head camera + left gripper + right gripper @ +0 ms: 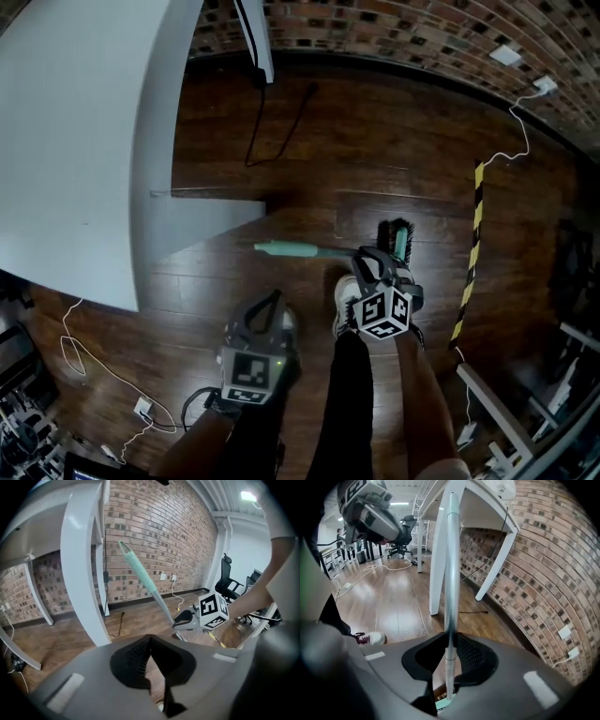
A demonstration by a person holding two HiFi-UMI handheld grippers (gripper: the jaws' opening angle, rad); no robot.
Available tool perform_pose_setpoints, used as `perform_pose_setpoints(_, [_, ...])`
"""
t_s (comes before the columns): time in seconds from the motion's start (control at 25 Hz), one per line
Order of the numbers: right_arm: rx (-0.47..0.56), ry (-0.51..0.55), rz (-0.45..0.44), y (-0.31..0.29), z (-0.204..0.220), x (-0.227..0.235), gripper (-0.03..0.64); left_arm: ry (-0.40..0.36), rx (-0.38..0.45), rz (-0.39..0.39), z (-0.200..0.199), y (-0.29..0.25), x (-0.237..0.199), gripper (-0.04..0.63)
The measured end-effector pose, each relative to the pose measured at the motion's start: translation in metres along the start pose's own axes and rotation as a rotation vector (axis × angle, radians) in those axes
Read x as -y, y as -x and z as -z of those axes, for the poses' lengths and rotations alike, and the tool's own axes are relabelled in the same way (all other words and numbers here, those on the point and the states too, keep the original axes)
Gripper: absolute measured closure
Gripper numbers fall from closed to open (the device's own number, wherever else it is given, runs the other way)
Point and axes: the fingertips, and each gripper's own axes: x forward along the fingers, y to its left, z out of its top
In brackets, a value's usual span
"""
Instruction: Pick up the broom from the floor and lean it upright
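Closest, low in the head view, the person's two arms reach down, each ending in a gripper. Left gripper (272, 298) has its jaws pressed together with nothing between them. It hangs apart from the broom (292, 249), nearer the person, above the bare wooden floor (309, 141). Right gripper (364, 259) is clenched on the broom, pinching the thin metal shaft low down, just beside the brush head (401, 240). The broom is lifted and tilted, not upright. Seen from the left gripper, its mint handle slants from the right gripper up to the left, with its tip high in front of the brick wall (422, 28). From above, the handle points toward the leg of the white table (75, 141). The brush head hangs on the far side of the right gripper, toward the wall. Whether it touches the floor cannot be told. The pick-up looks done and the raising is in hand; leaning is not yet done. The next move probably calls for bringing the handle to vertical, carrying it to the wall or table leg, setting the brush on the floor, resting the handle there, and only then releasing. Held so low, the long handle may swing, so the empty left gripper could steady it.
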Motion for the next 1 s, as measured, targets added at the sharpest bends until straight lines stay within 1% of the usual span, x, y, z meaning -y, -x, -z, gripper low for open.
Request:
perform_pose_setpoints(0.12, [0.050, -0.012, 0.008, 0.004, -0.021, 0.026, 0.526, -0.008, 0.015, -0.032, -0.016, 0.003, -0.007, 0.594])
perform_pose_setpoints(0.32, [0.133, -0.039, 0.021, 0.012, -0.068, 0.065, 0.525, 0.048, 0.020, -0.077, -0.040, 0.016, -0.017, 0.594])
perform_pose_setpoints(0.48, [0.196, -0.023, 0.028, -0.004, -0.118, 0.094, 0.525, 0.085, 0.027, -0.124, -0.052, 0.017, -0.033, 0.594])
perform_pose_setpoints(0.68, [0.237, -0.030, 0.022, -0.027, -0.165, 0.124, 0.525, 0.136, 0.034, -0.174, -0.065, 0.016, -0.041, 0.594])
perform_pose_setpoints(0.84, [0.266, -0.034, 0.008, -0.048, -0.199, 0.142, 0.525, 0.158, 0.034, -0.205, -0.074, 0.014, -0.051, 0.594])
perform_pose_setpoints(1.0, [0.293, -0.021, -0.021, -0.058, -0.225, 0.146, 0.525, 0.209, 0.037, -0.244, -0.079, 0.015, -0.062, 0.594])
